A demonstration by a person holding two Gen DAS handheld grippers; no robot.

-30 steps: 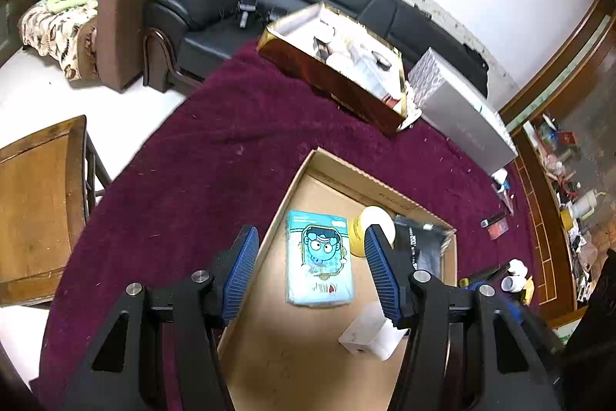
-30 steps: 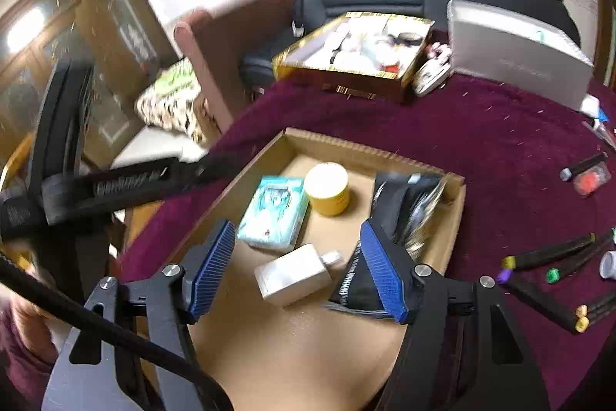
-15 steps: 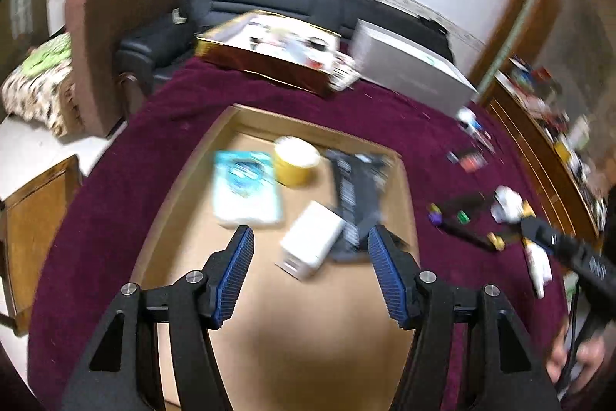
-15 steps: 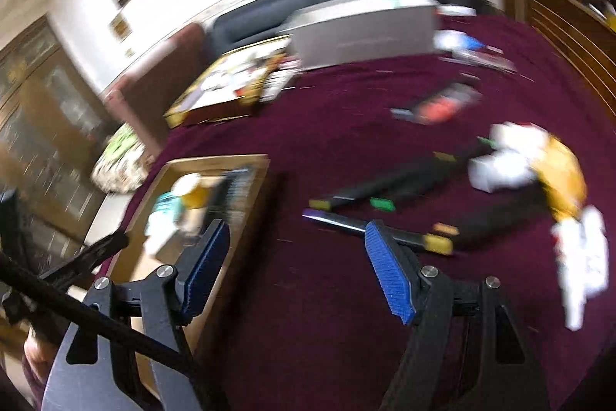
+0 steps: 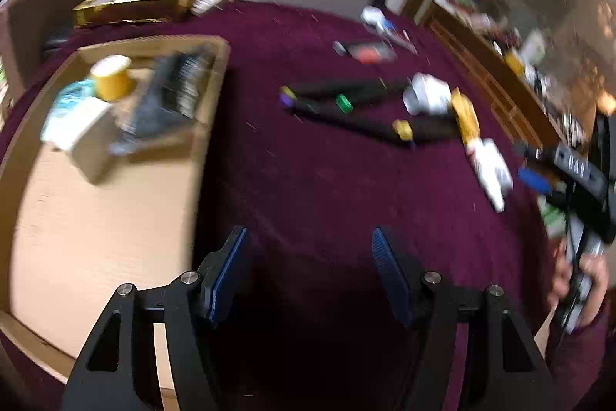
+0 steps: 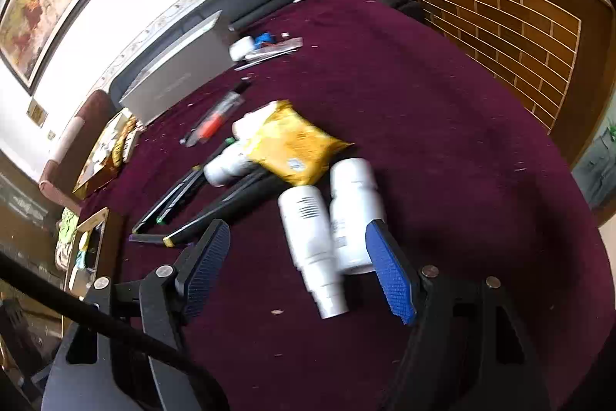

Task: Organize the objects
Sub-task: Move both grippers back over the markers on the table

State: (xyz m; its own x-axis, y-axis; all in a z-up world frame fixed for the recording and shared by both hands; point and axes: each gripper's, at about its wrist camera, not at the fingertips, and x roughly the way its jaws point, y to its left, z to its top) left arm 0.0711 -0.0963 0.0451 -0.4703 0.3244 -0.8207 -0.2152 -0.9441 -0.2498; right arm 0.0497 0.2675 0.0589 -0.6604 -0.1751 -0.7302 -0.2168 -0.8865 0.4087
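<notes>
The left gripper (image 5: pixel 308 249) sits at the bottom centre of the left wrist view, its blue-padded jaws apart and opening, with nothing between them but the maroon cloth (image 5: pixel 315 187) that covers the table. It touches no object. To its left, filling the left half of that frame, lies the shallow cardboard tray (image 5: pixel 88 230); in the tray's upper part, blurred, sit a yellow tub (image 5: pixel 111 78), a teal packet (image 5: pixel 71 99), a white box (image 5: pixel 90 141) and a dark packet (image 5: pixel 173 95). Above and right of the jaws, near the frame's middle, black markers (image 5: pixel 358 110) with coloured caps lie scattered on the cloth. At the far right edge a hand (image 5: pixel 581 276) grips the handle of the other tool.

In the right wrist view the right gripper (image 6: pixel 298 253) occupies the lower centre, jaws standing fairly wide and holding nothing. Two white bottles (image 6: pixel 331 218) lie side by side on the cloth, their lower ends reaching into the gap between the pads; the right one lies close against the right pad (image 6: pixel 389 272), though whether it touches cannot be told. Just above the bottles, in the frame's middle, a yellow pouch (image 6: pixel 292 145) rests partly over a third white bottle (image 6: pixel 227 166) and the marker ends. The tray shows only as a sliver at the left edge.
</notes>
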